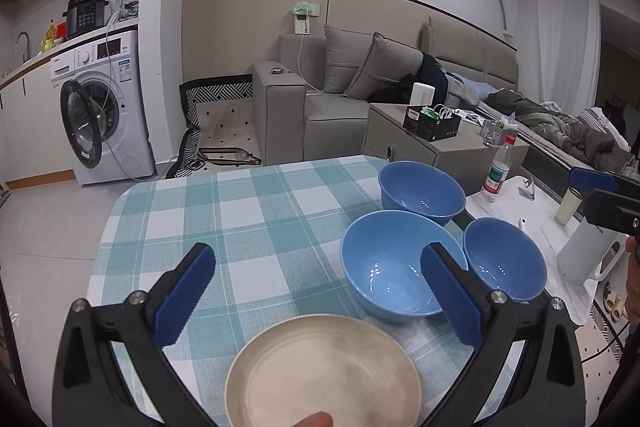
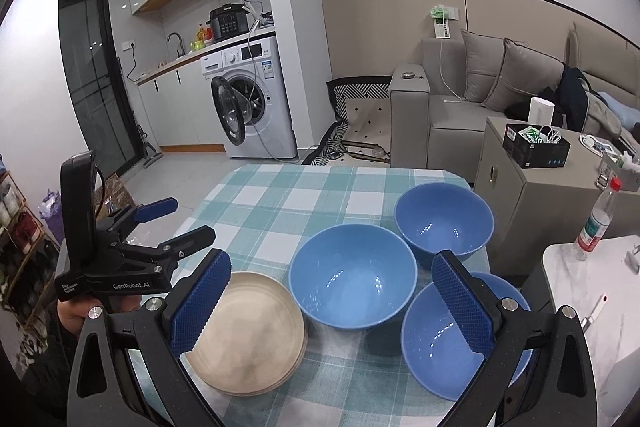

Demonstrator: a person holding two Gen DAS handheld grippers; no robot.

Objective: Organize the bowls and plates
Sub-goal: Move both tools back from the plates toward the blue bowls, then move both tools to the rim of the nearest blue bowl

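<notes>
Three blue bowls stand on the checked tablecloth [image 2: 280, 203]: a large middle bowl [image 2: 352, 277] [image 1: 396, 263], a far bowl [image 2: 443, 223] [image 1: 421, 193] and a near right bowl [image 2: 448, 339] [image 1: 505, 259]. A stack of cream plates [image 2: 252, 331] [image 1: 322, 373] lies near the front left. My left gripper [image 1: 318, 295] is open and empty, above the plates; it also shows in the right wrist view [image 2: 180, 223]. My right gripper [image 2: 332, 303] is open and empty, over the middle bowl and plates; it shows at the right edge of the left wrist view [image 1: 600, 191].
A white side table [image 2: 592, 291] with a plastic bottle [image 2: 596, 227] stands right of the table. A white kettle [image 1: 588, 255] sits on it. A grey cabinet [image 2: 532, 187], a sofa and a washing machine [image 2: 252, 99] are behind.
</notes>
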